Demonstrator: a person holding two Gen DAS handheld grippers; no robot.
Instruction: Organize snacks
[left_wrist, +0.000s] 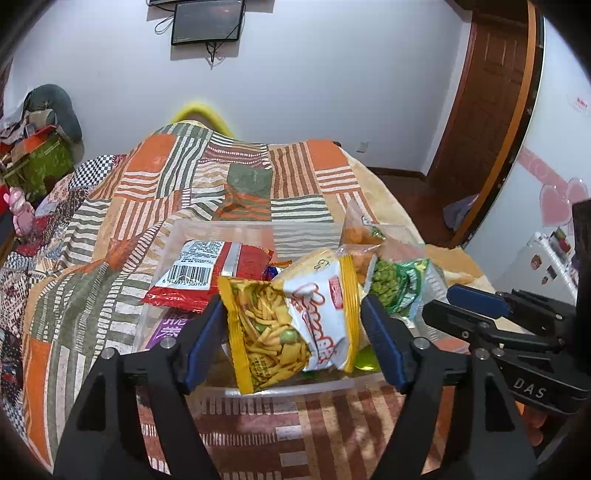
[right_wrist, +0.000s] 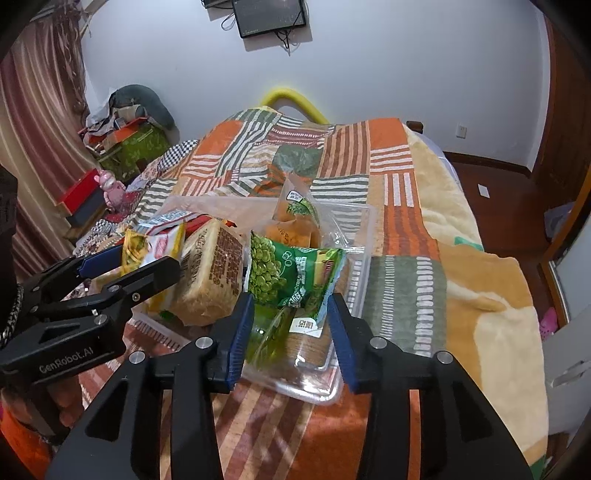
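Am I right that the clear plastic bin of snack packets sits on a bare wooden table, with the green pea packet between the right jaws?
Not quite. The clear plastic bin sits on a bed covered by an orange, green and white striped patchwork blanket, not a bare wooden table. The right wrist view shows this, and the green pea packet does lie between the right gripper's jaws.

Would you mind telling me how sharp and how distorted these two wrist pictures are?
Left wrist view: sharp on the yellow snack bag, with fisheye bending of the door frame and dark vignetted corners. Right wrist view: equally sharp on the green pea bag, curtain bowed at the edge.
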